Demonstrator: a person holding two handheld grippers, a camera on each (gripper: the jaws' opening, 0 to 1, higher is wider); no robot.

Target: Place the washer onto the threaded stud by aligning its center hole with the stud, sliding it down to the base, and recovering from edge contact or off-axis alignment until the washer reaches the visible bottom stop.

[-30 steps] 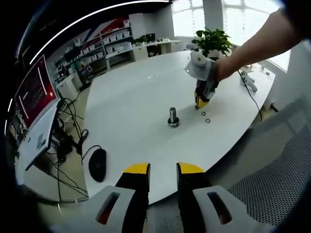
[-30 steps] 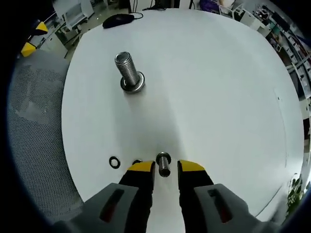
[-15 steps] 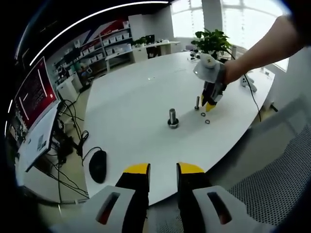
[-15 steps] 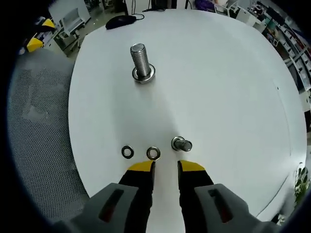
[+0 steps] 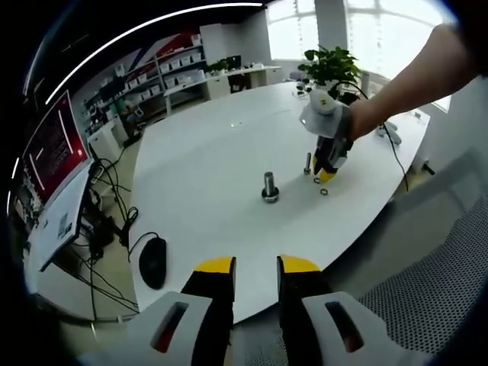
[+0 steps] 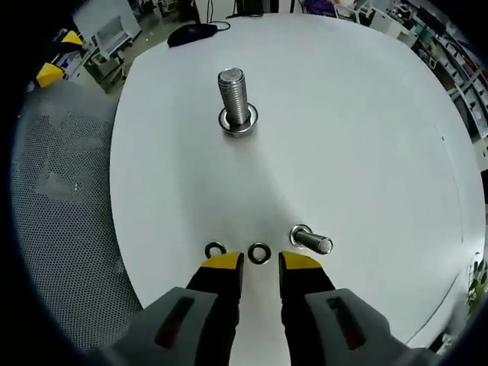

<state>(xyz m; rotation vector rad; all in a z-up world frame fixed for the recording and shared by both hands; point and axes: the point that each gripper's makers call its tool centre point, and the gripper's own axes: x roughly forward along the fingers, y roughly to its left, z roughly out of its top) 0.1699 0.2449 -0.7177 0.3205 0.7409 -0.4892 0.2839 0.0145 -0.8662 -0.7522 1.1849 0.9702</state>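
While the white table (image 6: 366,114) spreads wide, the large threaded stud (image 6: 234,97) stands upright at 12 o'clock from the right gripper (image 6: 259,267), well apart. Its jaws stand narrowly parted, empty, tips just above two washers: one washer (image 6: 259,252) between them, the other (image 6: 215,249) half hidden at 10 o'clock. A small bolt (image 6: 312,241) lies at 2 o'clock. Back off the table edge, the left gripper (image 5: 255,268) is likewise narrowly parted and empty.

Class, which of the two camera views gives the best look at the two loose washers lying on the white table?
The right gripper view: both washers lie close, just beyond the right gripper, their holes plain. In the left gripper view the washers are tiny rings far off, beside that gripper.
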